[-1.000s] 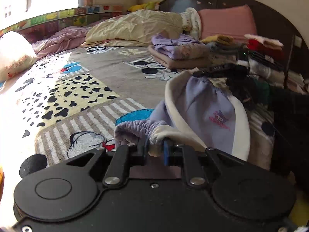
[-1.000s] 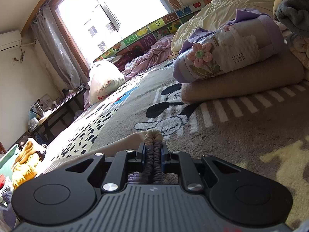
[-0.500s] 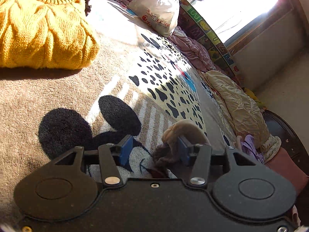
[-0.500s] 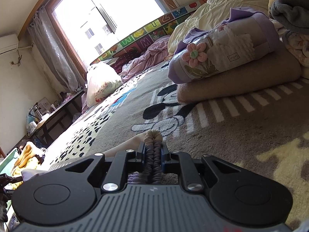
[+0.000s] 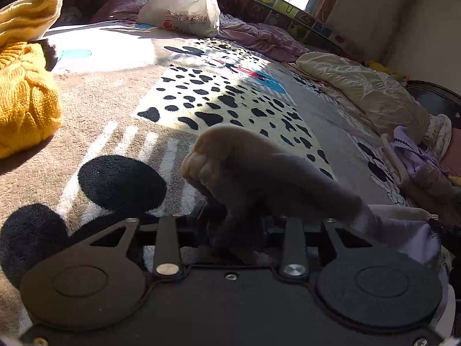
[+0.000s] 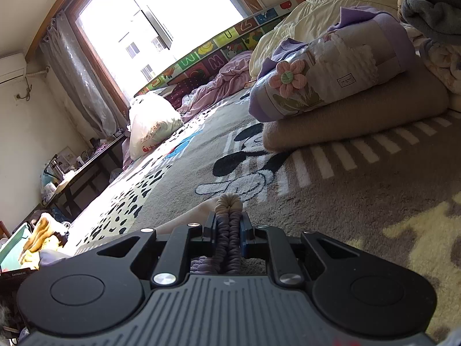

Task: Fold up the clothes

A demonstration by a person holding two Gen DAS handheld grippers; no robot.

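Note:
A lilac fleece garment with a cream cuff lies bunched on the cartoon-print blanket. Its cuffed end rises between the jaws of my left gripper, which stand wide apart and do not hold it. The rest of the cloth trails off to the right. In the right wrist view my right gripper is shut on a ribbed lilac band of the same garment, low over the blanket. A cream tip pokes out past the pads.
A yellow knitted sweater sits at the left, and a white plastic bag by the window. A cream quilt lies at the far right. Two folded items, lilac on tan, sit ahead of the right gripper.
My left gripper, shut on the lilac garment a second ago, has opened and swung round toward the window side. The cloth now rests loose between its jaws. The right gripper keeps its hold.

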